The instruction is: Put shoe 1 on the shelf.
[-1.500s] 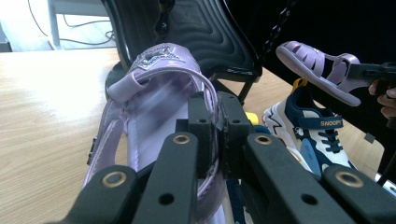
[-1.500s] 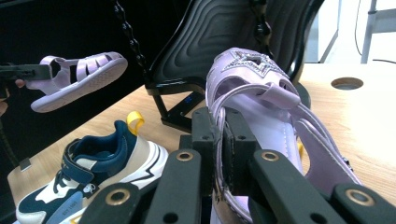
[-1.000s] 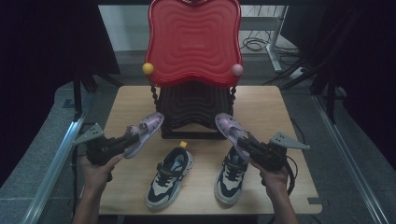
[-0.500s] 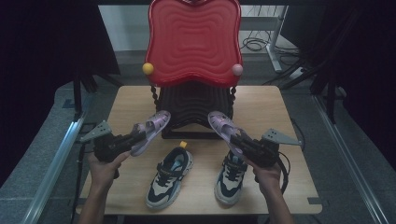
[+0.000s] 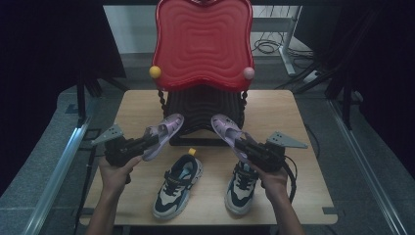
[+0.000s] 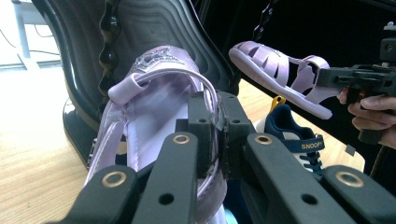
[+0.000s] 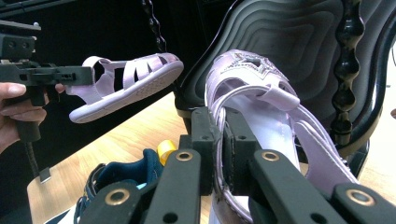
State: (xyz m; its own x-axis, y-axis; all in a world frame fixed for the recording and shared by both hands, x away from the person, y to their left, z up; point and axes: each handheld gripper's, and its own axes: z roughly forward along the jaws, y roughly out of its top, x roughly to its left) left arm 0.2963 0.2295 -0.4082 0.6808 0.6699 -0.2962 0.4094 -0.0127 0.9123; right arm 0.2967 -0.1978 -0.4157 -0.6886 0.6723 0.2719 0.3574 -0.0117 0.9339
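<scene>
The room is dim and the edges are nearly black. Soft light falls from above on the table (image 5: pixel 293 105) and the red tray (image 5: pixel 203 44). Both gripper views look sharp, with a bright patch at one side.

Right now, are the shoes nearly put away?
Not yet. Each gripper has picked up one purple sandal: left gripper holds the left sandal, right gripper the right sandal, both in the air near the black-and-red rack. Both sneakers wait on the table.

Black grippers (image 5: pixel 147 144), brass-ringed screws, seemingly bare forearms.
</scene>
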